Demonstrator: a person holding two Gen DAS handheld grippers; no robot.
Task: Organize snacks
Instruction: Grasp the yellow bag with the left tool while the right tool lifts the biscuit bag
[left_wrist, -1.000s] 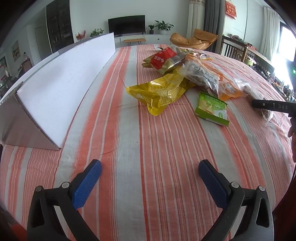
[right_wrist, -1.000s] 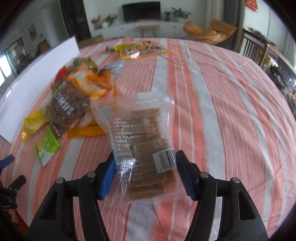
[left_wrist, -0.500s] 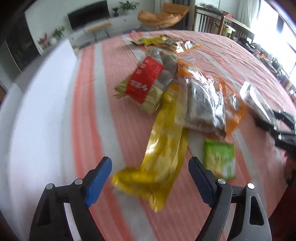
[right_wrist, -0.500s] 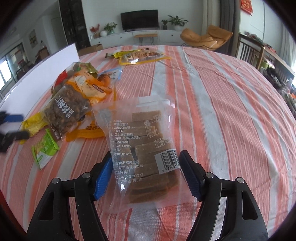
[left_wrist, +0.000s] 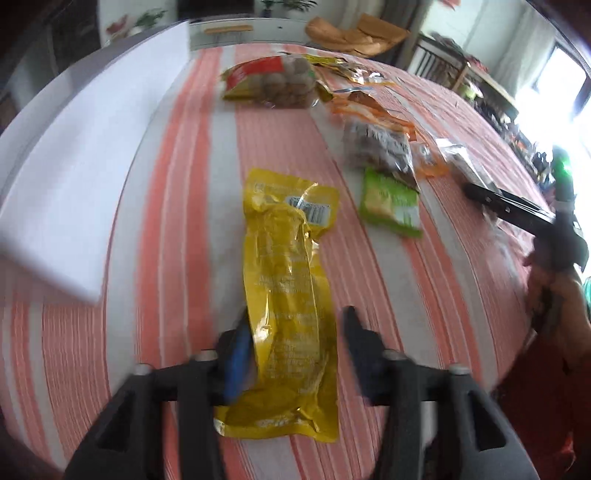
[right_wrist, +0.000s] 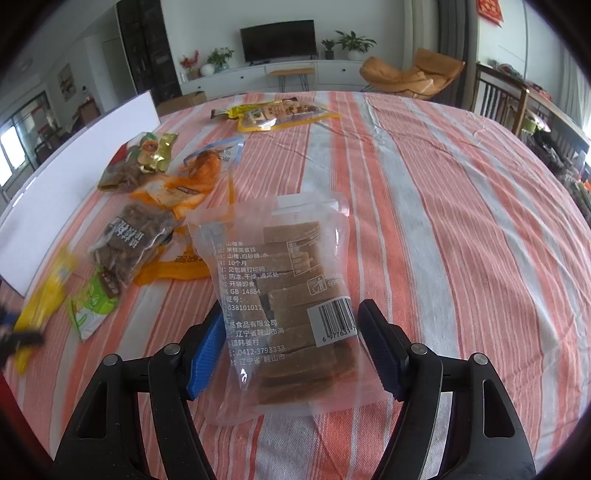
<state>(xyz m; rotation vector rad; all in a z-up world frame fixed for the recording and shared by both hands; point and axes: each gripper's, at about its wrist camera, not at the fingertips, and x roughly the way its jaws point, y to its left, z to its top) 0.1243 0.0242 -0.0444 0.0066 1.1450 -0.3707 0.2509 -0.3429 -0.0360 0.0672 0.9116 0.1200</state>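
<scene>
Yellow packet: a long, glossy yellow foil snack packet (left_wrist: 291, 295) is laid lengthwise on the striped surface, its near end set between the jaws of the left gripper (left_wrist: 293, 354).
Left jaws: they have just been closing, from wide a second ago to a narrow gap; the blue pad at the left is seen at the packet's edge, while the other jaw is seen just clear, so no firm grip is judged yet.
Change: a second ago only bare cloth was framed by this gripper; the packet is now bracketed, so a pick-up is judged to be starting.
Clear pouch: a transparent plastic pouch of brown slabs (right_wrist: 291, 302) is straddled by the right gripper (right_wrist: 291, 347), jaws fairly wide, pads beside it without pressing.
Other snacks: a small green sachet (left_wrist: 391, 201) is seen just beside the yellow packet.
Surface: an orange-and-white striped cloth (right_wrist: 461, 229) is spread over it; a white board (left_wrist: 85, 147) stands at the left.
Room: a television (right_wrist: 279, 38) is seen beyond.
</scene>
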